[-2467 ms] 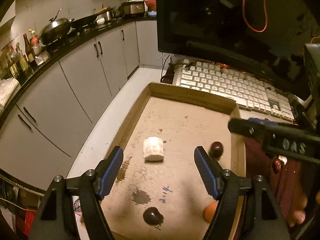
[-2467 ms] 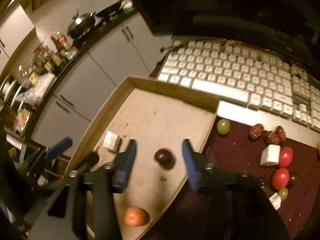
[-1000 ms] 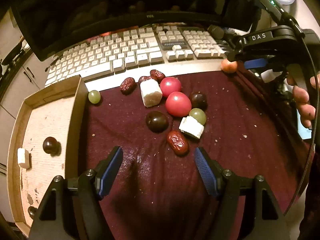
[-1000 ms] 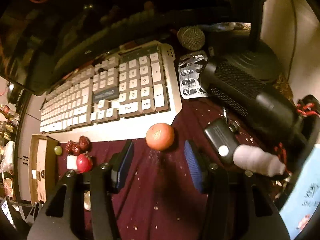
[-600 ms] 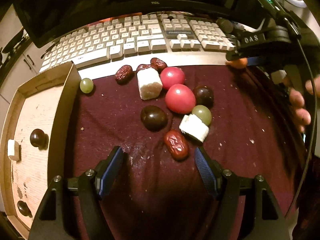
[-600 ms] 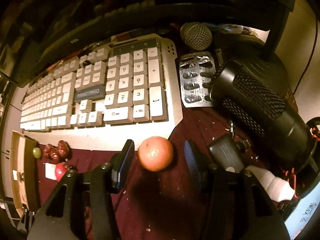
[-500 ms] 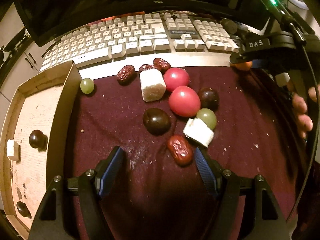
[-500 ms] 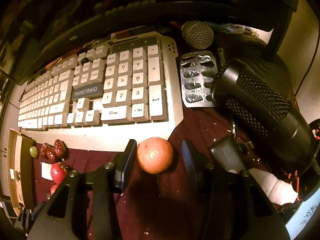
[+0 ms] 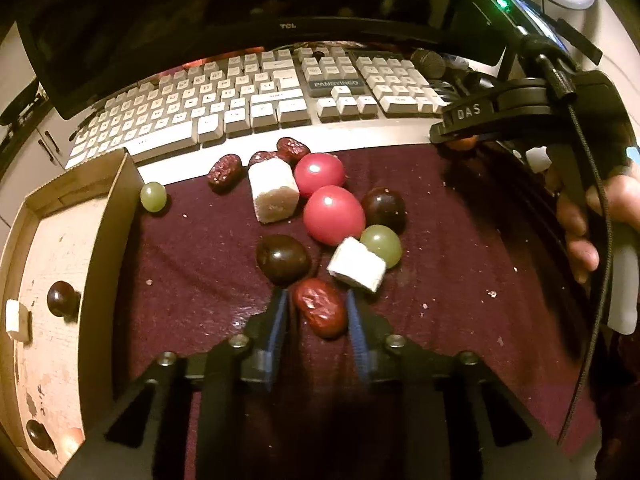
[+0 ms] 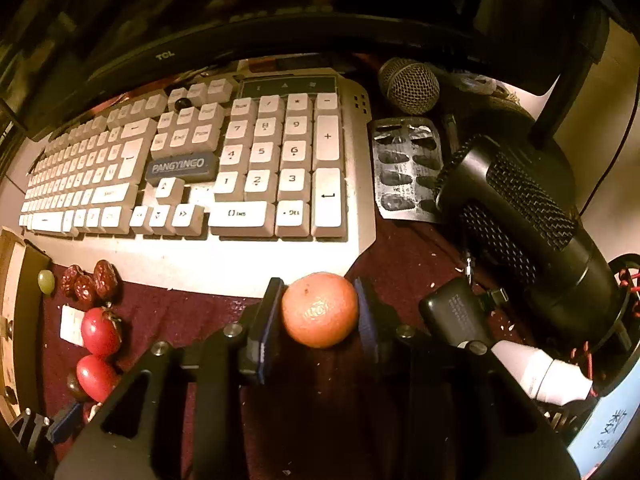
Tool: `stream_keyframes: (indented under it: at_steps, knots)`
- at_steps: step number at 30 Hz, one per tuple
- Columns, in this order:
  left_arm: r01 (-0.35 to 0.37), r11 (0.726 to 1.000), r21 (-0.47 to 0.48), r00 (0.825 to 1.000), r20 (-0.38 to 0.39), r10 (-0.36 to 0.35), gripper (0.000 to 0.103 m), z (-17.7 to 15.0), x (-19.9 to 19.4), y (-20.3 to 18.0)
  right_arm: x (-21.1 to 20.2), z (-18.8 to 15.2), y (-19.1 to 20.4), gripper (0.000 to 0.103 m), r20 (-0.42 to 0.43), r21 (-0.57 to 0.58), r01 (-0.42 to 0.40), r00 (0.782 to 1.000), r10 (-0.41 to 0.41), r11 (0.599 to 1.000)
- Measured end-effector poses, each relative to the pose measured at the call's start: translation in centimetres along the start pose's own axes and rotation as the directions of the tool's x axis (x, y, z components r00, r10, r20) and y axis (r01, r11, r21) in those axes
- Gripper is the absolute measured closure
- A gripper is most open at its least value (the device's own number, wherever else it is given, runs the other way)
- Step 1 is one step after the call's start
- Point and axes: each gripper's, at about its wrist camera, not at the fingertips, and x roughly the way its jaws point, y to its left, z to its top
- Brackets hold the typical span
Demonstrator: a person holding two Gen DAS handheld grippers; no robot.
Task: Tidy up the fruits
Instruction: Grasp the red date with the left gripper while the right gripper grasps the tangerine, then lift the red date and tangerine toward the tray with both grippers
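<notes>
Your left gripper (image 9: 318, 312) has just been closing on the red date (image 9: 320, 308), near the fruit pile; your right gripper (image 10: 320, 308) has been closing and grips the orange (image 10: 319, 309) beside the keyboard (image 10: 192, 184).

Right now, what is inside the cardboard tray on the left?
The shallow cardboard tray holds two dark round fruits, a white cube and an orange-tinted fruit, half cut off. Its near corner is out of frame.

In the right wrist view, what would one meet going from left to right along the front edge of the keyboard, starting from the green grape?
Green grape → red dates → orange between the right gripper pads → small black device.
</notes>
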Motion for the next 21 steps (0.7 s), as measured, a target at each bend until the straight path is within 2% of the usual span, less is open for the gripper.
stream_keyframes:
  at_steps: [3, 8, 18, 21]
  knots:
    - [0.015, 1.000, -0.011, 1.000, -0.002, -0.015, 0.084, 0.1, 0.1, 0.5, -0.3, -0.5, 0.1, 0.066, -0.004, 0.015, -0.021, 1.000, 0.021, 1.000]
    - [0.038, 0.999, -0.036, 0.999, 0.008, -0.037, 0.084, -0.5, -0.9, 1.2, -2.2, -1.9, -0.6, 0.066, 0.011, 0.020, -0.052, 0.999, 0.052, 0.998]
    - [0.052, 0.997, -0.061, 0.997, 0.065, -0.048, 0.085, -0.6, -3.7, 1.9, -8.9, -5.1, 3.6, 0.066, 0.103, -0.086, -0.120, 0.986, 0.129, 0.989]
    - [0.043, 0.997, -0.066, 0.995, 0.089, -0.037, 0.085, -0.6, -5.3, 2.3, -10.1, -5.0, 5.2, 0.066, 0.116, -0.119, -0.138, 0.982, 0.152, 0.983]
